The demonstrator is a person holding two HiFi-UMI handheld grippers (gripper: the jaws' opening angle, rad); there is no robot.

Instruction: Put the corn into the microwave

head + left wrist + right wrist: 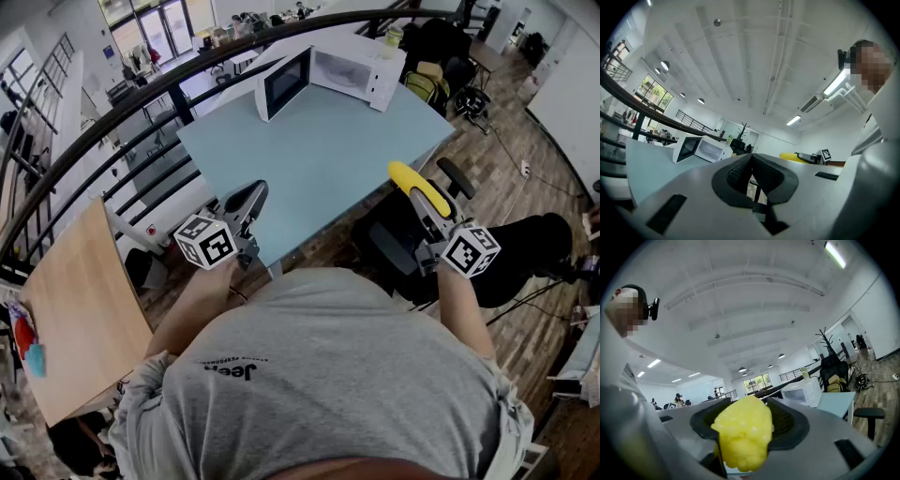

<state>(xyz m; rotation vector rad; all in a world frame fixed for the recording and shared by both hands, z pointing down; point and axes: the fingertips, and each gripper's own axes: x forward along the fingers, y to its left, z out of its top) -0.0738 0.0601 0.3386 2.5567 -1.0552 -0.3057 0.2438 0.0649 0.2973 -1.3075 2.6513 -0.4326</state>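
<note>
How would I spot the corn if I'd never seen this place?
Find the pale blue table with a white microwave at its far end. By its near right edge, the right gripper clamps the corn, the only bright yellow thing there.

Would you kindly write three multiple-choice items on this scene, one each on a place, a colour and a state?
1. The microwave stands: A) on the floor B) at the far end of the table C) on a chair.
2. The corn is: A) yellow B) green C) white.
3. The microwave's door is: A) open B) shut C) missing.
B: the head view shows it at the blue table's far edge. A: the corn in the right gripper is yellow. A: the door stands swung out.
</note>
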